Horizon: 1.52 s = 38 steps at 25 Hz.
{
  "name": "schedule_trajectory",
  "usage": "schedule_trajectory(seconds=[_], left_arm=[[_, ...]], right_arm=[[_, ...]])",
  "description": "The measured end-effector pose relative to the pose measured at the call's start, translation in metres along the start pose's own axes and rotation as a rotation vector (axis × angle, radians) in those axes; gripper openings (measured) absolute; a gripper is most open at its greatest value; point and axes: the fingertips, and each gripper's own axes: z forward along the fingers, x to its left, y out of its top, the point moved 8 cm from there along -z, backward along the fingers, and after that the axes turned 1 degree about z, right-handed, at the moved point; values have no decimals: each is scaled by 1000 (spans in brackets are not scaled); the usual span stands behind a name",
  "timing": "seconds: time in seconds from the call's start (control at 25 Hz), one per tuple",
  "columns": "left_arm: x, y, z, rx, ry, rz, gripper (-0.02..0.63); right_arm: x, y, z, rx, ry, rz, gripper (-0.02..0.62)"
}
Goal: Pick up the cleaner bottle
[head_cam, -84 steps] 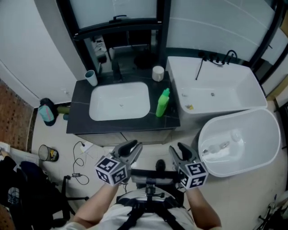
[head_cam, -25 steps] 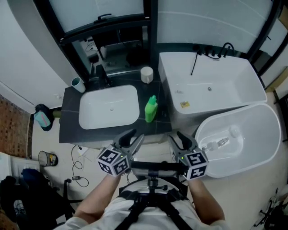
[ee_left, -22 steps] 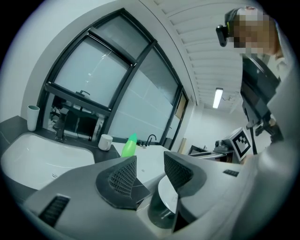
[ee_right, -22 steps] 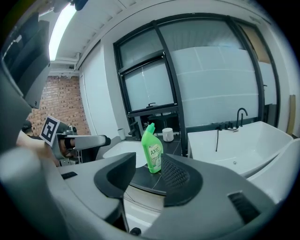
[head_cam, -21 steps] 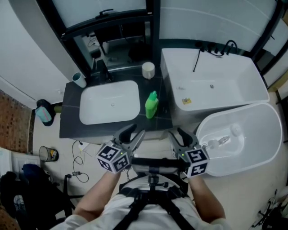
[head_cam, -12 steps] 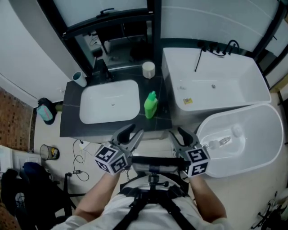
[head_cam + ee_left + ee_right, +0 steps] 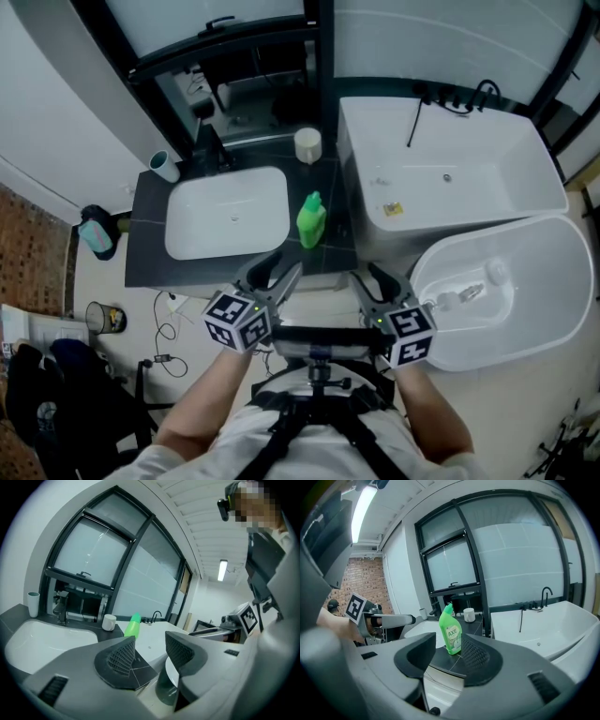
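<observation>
The green cleaner bottle (image 7: 311, 220) stands upright on the dark counter (image 7: 150, 262), to the right of the white sink basin (image 7: 225, 214). My left gripper (image 7: 273, 275) hovers at the counter's front edge, short of the bottle. Its jaws have just been opening and nothing is between them. My right gripper (image 7: 374, 285) is beside it, open and empty. In the left gripper view the bottle (image 7: 132, 625) shows beyond the left gripper (image 7: 150, 651), partly hidden by one jaw. In the right gripper view the bottle (image 7: 451, 634) stands ahead, beyond the gap of the right gripper (image 7: 446, 657).
A white jar (image 7: 307, 145) and a pale cup (image 7: 162, 166) stand at the counter's back by the faucet (image 7: 214, 150). A rectangular bathtub (image 7: 525, 178) and a round white tub (image 7: 553, 272) lie to the right. A bin (image 7: 101, 319) and cables are on the floor at left.
The left gripper's jaws stand a little wider than before. Both grippers have stayed near the counter's front edge, and the bottle has not moved on the counter.
</observation>
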Motion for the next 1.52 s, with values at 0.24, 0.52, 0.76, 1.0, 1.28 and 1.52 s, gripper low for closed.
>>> schedule_trajectory(seconds=[0.24, 0.52, 0.76, 1.0, 1.28, 1.52], left_arm=[[12, -16, 24, 68, 27, 25, 208], [29, -25, 49, 99, 62, 43, 222], [36, -26, 64, 93, 74, 69, 230], [39, -26, 82, 108, 85, 96, 244], [46, -27, 99, 130, 112, 116, 244], [51, -21, 115, 145, 106, 147, 244]], right_arm=[[-5, 0, -2, 0, -6, 5, 160], [-17, -9, -13, -6, -46, -16, 160], [-23, -13, -23, -7, -78, -5, 160], [-28, -18, -30, -6, -96, 7, 160], [-31, -21, -31, -1, -101, 10, 160], [-32, -19, -34, -5, -106, 7, 160]])
